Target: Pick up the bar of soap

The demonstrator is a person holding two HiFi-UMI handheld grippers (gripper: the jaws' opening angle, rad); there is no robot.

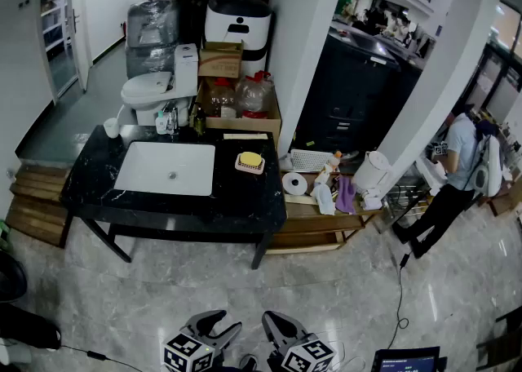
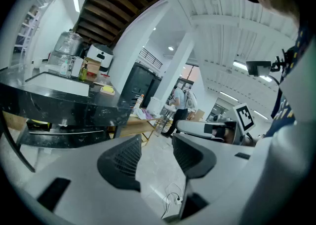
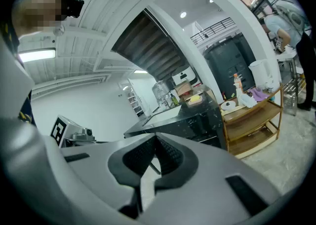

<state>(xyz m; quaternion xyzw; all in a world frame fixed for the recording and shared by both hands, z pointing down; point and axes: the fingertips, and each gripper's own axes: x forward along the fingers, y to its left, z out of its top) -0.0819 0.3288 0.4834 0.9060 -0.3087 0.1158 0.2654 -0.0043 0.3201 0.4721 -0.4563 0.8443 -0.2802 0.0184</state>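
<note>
The yellow bar of soap (image 1: 250, 159) lies in a small dish on the black counter (image 1: 245, 196), right of the white sink basin (image 1: 167, 168). Both grippers hang low over the floor, well short of the counter. My left gripper (image 1: 222, 321) has its jaws apart with nothing between them; in the left gripper view (image 2: 157, 142) floor shows through the gap and the soap (image 2: 108, 90) is far off. My right gripper (image 1: 273, 319) has its jaw tips together and holds nothing. The right gripper view (image 3: 156, 145) shows the soap (image 3: 194, 98) distant on the counter.
A toilet (image 1: 151, 89) and boxes stand behind the counter. A low wooden shelf (image 1: 318, 217) with a paper roll and bottles adjoins its right end. A person (image 1: 457, 170) stands at the far right. A cable (image 1: 400, 281) trails over the marble floor.
</note>
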